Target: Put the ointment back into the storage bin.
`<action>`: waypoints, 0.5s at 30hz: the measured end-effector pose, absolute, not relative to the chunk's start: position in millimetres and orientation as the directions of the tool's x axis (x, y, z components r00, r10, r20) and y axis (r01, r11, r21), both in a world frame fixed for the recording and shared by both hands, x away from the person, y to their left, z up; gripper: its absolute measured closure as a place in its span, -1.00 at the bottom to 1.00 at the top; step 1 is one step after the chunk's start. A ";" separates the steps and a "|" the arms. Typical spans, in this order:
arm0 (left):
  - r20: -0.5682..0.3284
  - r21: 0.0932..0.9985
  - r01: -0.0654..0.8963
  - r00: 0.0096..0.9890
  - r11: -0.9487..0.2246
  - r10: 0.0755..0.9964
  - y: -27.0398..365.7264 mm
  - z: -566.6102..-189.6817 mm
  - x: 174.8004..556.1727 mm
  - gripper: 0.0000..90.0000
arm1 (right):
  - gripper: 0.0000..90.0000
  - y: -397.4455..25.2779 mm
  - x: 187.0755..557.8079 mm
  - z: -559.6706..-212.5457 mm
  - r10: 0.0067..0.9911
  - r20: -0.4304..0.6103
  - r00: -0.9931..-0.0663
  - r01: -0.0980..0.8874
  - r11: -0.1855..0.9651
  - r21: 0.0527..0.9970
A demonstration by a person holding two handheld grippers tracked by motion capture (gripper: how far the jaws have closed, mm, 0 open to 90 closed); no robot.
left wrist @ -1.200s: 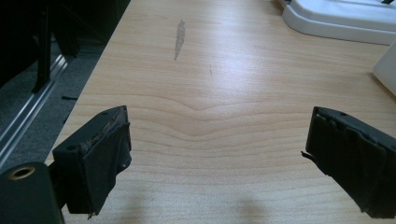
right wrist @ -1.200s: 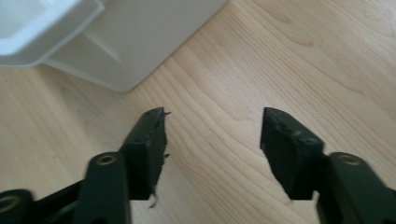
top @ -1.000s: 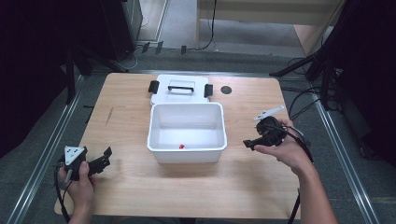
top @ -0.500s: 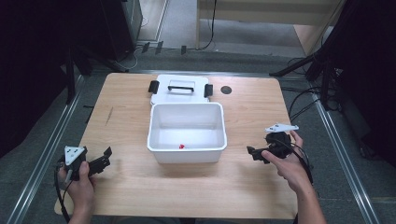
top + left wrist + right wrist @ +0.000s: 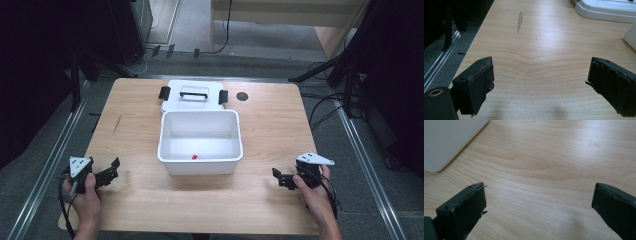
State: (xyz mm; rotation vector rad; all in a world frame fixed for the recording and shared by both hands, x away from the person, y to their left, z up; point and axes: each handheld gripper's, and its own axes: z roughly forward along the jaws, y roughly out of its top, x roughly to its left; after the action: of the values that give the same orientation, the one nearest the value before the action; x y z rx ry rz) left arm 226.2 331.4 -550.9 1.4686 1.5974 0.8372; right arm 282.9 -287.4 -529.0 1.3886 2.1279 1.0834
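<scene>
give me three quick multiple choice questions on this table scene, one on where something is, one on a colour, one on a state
1. Where does the lid lie?
A. behind the white bin, at the far side of the table
B. on top of the bin
C. beside the left gripper

2. What colour is the small object inside the bin?
A. blue
B. red
C. yellow

3. How stand the jaws of the left gripper and the right gripper?
A. both shut
B. both open
C. one shut on the lid

Answers:
1. A, the high view shows it flat on the table just past the bin.
2. B, a red speck lies on the bin floor.
3. B, each gripper view shows bare table between wide-apart jaws.
</scene>
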 end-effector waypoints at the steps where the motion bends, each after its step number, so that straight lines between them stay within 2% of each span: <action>1: -0.116 0.877 0.469 -0.014 0.109 0.993 331.2 -550.9 226.3 -0.85 | -1.00 -290.2 280.6 -530.9 0.895 0.104 -0.435 0.603 0.203 0.771; 15: -0.113 0.878 0.466 -0.012 0.106 0.993 330.8 -551.0 226.1 -0.85 | -1.00 -330.2 246.3 -544.6 0.924 0.152 -0.351 0.569 0.082 0.818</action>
State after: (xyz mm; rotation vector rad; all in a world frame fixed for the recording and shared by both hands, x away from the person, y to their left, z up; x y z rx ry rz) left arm 226.1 330.8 -551.0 1.4703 1.5931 0.8417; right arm 246.3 -330.2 -544.6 1.4721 1.9601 1.1760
